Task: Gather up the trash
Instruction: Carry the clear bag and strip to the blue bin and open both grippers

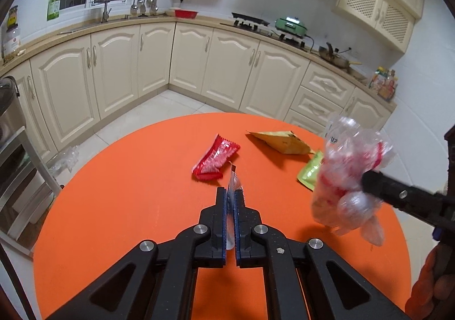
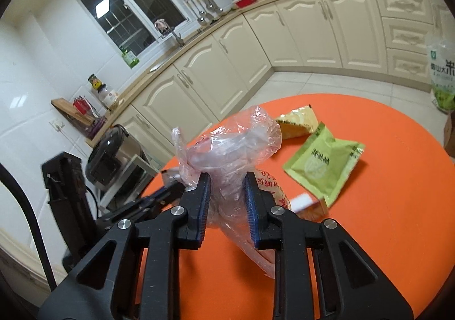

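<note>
My left gripper [image 1: 230, 190] is shut on a small clear wrapper strip [image 1: 233, 177] that sticks up between its blue pads, above the orange table [image 1: 128, 206]. Just beyond it lies a red wrapper [image 1: 216, 160]. My right gripper [image 2: 227, 177] is shut on a crumpled clear plastic bag [image 2: 227, 146] with red print, held off the table. In the left wrist view that bag [image 1: 349, 177] hangs at the right from one black finger [image 1: 398, 194]. A green packet [image 2: 324, 160] and a yellow packet [image 2: 298, 121] lie flat beyond the bag.
Under the bag, a small white and yellow box [image 2: 307, 203] rests on the table. Cream kitchen cabinets [image 1: 199, 64] ring the far side. A rice cooker [image 2: 113, 155] stands left of the table, a loose plastic bag [image 1: 64, 159] lies on the floor, and a rice sack [image 2: 442, 75] stands at the right.
</note>
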